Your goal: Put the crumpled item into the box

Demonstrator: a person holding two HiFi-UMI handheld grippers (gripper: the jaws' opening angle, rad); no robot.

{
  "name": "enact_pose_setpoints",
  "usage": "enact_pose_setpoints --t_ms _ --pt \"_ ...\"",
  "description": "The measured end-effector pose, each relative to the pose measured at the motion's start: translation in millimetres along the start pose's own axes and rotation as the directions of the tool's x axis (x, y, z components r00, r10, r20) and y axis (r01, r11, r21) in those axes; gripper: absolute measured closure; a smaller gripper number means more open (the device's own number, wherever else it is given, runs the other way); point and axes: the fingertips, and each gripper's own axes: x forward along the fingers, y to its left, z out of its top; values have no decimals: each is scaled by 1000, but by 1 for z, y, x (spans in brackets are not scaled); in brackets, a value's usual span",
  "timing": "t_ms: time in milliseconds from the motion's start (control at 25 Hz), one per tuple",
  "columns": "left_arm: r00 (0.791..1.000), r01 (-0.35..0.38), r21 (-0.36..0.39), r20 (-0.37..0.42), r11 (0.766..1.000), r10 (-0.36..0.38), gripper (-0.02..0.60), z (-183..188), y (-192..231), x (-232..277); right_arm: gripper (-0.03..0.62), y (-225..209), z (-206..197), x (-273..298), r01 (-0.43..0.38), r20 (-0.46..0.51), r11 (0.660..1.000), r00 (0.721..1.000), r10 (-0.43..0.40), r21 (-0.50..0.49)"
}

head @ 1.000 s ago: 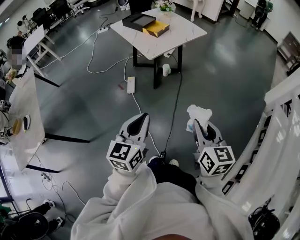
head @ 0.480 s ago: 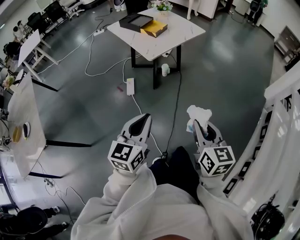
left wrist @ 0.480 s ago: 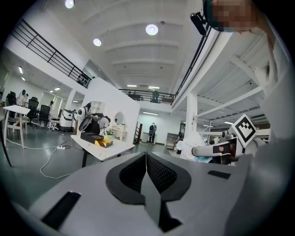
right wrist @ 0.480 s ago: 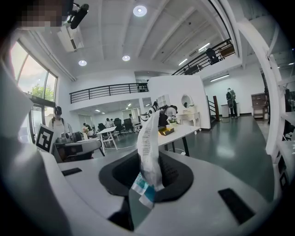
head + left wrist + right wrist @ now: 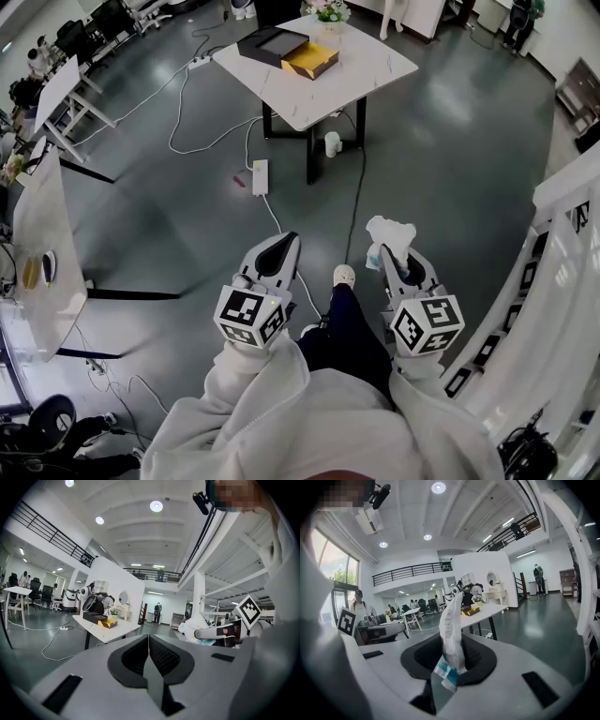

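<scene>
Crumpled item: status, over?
Right tongs shut on crumpled item. Left tongs shut, empty. Black box on table ahead; power strip on floor between.

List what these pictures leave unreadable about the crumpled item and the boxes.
Print on the crumpled item: too small to read, right gripper view; part of it is hidden inside the right hand-held gripper.
Insides of the black box and yellow box on the table: too small and far, every view.

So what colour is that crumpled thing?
The crumpled item is white with a blue bit; right gripper view.
</scene>
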Motion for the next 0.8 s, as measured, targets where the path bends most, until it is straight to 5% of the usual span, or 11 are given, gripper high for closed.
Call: enact_pose_setpoints --t_ms 800 --pt "996 -87 -20 25 996 87 562 47 64 189 503 -122 85 154 -103 -44 995 994 102 -14"
